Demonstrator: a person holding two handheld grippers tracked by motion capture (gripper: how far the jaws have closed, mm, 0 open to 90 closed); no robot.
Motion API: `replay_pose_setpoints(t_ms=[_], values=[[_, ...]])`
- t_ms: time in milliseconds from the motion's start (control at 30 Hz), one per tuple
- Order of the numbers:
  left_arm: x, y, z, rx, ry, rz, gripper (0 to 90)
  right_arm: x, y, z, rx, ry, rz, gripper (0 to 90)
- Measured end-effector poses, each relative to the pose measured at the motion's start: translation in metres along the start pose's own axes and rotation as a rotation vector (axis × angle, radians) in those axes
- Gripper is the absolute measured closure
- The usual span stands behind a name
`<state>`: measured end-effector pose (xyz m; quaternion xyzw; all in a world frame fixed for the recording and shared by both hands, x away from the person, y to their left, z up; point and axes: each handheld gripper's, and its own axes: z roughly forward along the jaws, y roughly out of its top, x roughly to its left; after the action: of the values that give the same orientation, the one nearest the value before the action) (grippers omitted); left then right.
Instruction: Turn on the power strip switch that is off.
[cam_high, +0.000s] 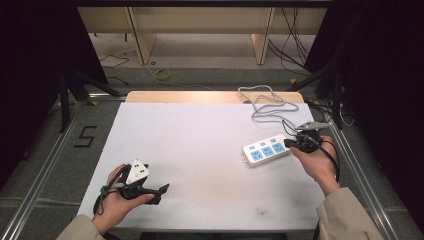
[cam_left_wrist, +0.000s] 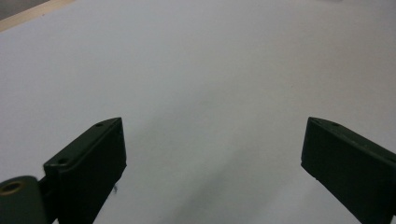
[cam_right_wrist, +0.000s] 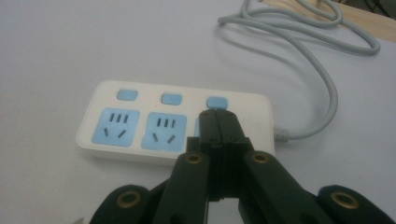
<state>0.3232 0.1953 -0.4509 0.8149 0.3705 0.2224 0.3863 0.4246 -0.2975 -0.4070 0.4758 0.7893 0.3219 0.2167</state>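
A white power strip (cam_high: 266, 149) with three blue sockets and three blue switches lies on the right part of the white table. In the right gripper view the power strip (cam_right_wrist: 140, 121) is close ahead, its grey cable (cam_right_wrist: 322, 79) curling off to the upper right. My right gripper (cam_right_wrist: 217, 116) is shut with nothing between its jaws, its tips over the strip's rightmost socket, just below the third switch (cam_right_wrist: 215, 101). In the high view the right gripper (cam_high: 291, 143) meets the strip's right end. My left gripper (cam_high: 161, 194) rests low at the table's front left, open and empty; its fingers (cam_left_wrist: 93, 163) stand wide apart over bare table.
The strip's grey cable (cam_high: 265, 105) loops at the table's back right edge. The white table top (cam_high: 200, 150) spreads between both hands. A metal rail (cam_high: 360, 175) runs along the right side, and dark floor with a marked "5" (cam_high: 85, 136) lies to the left.
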Motion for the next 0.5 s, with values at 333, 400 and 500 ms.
replay_pose_setpoints(t_ms=[333,400,500], values=[[0.000,0.000,0.000,-0.002,-0.001,0.001,6.3,-0.002,0.009,0.005,0.018,-0.007,-0.004,90.0],[0.000,0.000,0.000,-0.001,-0.002,0.001,6.3,-0.003,0.012,0.005,0.020,-0.010,-0.007,90.0],[-0.001,0.000,0.000,-0.002,0.001,0.005,6.3,-0.004,0.015,0.006,0.024,-0.014,-0.009,90.0]])
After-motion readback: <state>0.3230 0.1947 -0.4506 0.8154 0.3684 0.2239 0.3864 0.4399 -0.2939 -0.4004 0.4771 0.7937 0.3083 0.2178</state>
